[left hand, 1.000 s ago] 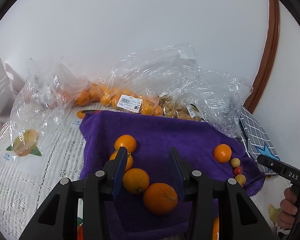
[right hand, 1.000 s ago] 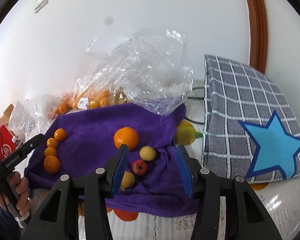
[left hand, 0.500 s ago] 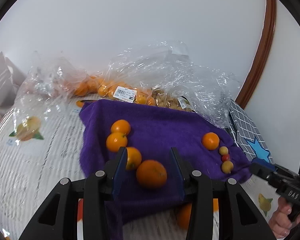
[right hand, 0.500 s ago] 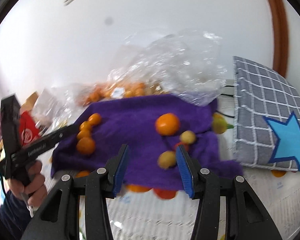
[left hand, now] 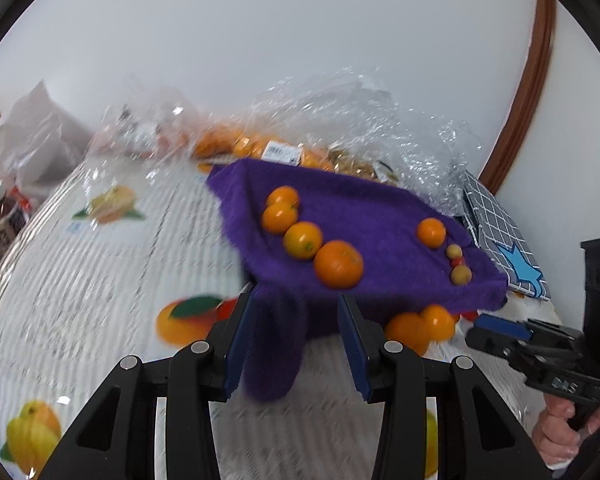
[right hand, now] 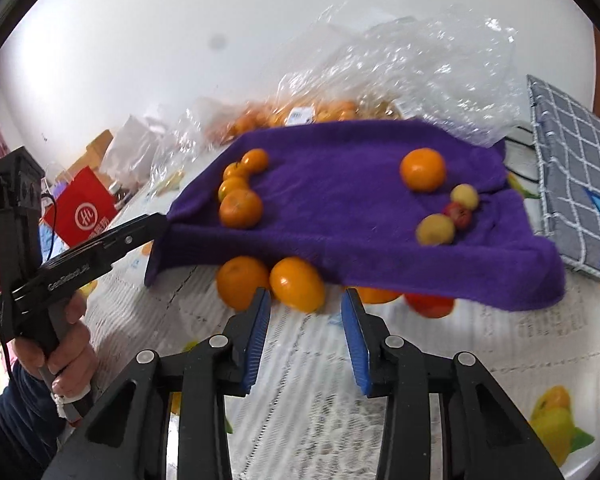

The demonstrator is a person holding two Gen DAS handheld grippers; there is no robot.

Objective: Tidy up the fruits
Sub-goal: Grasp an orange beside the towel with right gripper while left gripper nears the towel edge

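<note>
Your left gripper (left hand: pixel 296 336) straddles the purple towel's (left hand: pixel 364 216) corner, unpinched; your right gripper (right hand: pixel 305 332) is closing, empty, and only its view shows the red bag (right hand: pixel 82 212).

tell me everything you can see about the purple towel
The purple towel is a fuzzy, plush-looking cloth spread over the fruit-print tablecloth, in front of the clear plastic bags. Its near edge looks lifted: one corner droops between the left gripper's fingers, the edge blurred. It carries a curved row of four oranges, a lone orange, two small yellow fruits and a small red one. More oranges peek out from beneath it.
</note>
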